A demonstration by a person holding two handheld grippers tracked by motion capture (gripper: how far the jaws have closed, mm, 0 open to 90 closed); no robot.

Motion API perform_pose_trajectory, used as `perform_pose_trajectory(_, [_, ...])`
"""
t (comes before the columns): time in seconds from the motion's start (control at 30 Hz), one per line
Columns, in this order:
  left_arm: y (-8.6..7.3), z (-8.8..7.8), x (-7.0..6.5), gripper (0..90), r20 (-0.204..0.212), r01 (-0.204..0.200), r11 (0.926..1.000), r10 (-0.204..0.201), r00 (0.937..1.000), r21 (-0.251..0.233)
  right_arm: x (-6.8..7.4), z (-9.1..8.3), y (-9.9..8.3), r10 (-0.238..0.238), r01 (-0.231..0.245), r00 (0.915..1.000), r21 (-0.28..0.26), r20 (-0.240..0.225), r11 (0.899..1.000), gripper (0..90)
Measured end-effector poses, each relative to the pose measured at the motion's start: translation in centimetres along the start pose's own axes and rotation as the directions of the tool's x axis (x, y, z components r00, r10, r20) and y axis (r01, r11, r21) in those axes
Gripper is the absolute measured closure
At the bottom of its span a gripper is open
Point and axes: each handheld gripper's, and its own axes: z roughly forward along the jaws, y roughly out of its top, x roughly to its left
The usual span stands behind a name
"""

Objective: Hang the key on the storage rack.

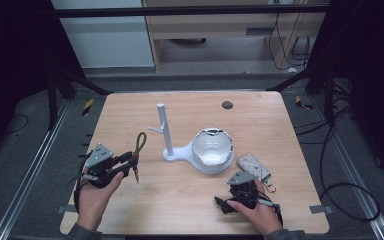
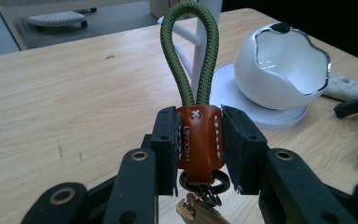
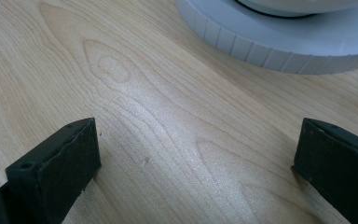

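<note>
My left gripper (image 2: 199, 147) is shut on the brown leather tab of a keychain (image 2: 200, 135), whose green rope loop stands up above the jaws while a ring and a key hang below. From above, that gripper (image 1: 128, 162) is held over the table's left side, with the keychain (image 1: 139, 144) pointing toward the white stand (image 1: 180, 152). The stand has an upright peg post (image 1: 163, 127) and a white bowl (image 1: 211, 149). My right gripper (image 1: 223, 203) rests near the front edge. Its jaws (image 3: 196, 163) are open wide over bare wood, just in front of the stand's base (image 3: 279, 44).
A pale patterned key pouch (image 1: 253, 166) lies right of the bowl, close to the right gripper. A small dark round spot (image 1: 227, 105) sits at the table's (image 1: 130, 210) far side. Metal rails and cables run along the floor on both sides.
</note>
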Motion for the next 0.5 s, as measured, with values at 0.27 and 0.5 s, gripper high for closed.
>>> perform_pose_trajectory(0.27, [0.9,-0.3,-1.5,66.5,0.035,-0.007,0.9992,0.009,0.9993,-0.040,0.0,0.0,0.0,0.000,0.000,1.0000,0.000,0.000,1.000,0.2])
perform_pose_trajectory(0.5, [2.2,-0.5,-2.7,66.5,0.057,-0.019,0.9967,0.024,0.9981,-0.080,0.0,0.0,0.0,0.000,0.000,1.0000,0.000,0.001,1.000,0.2])
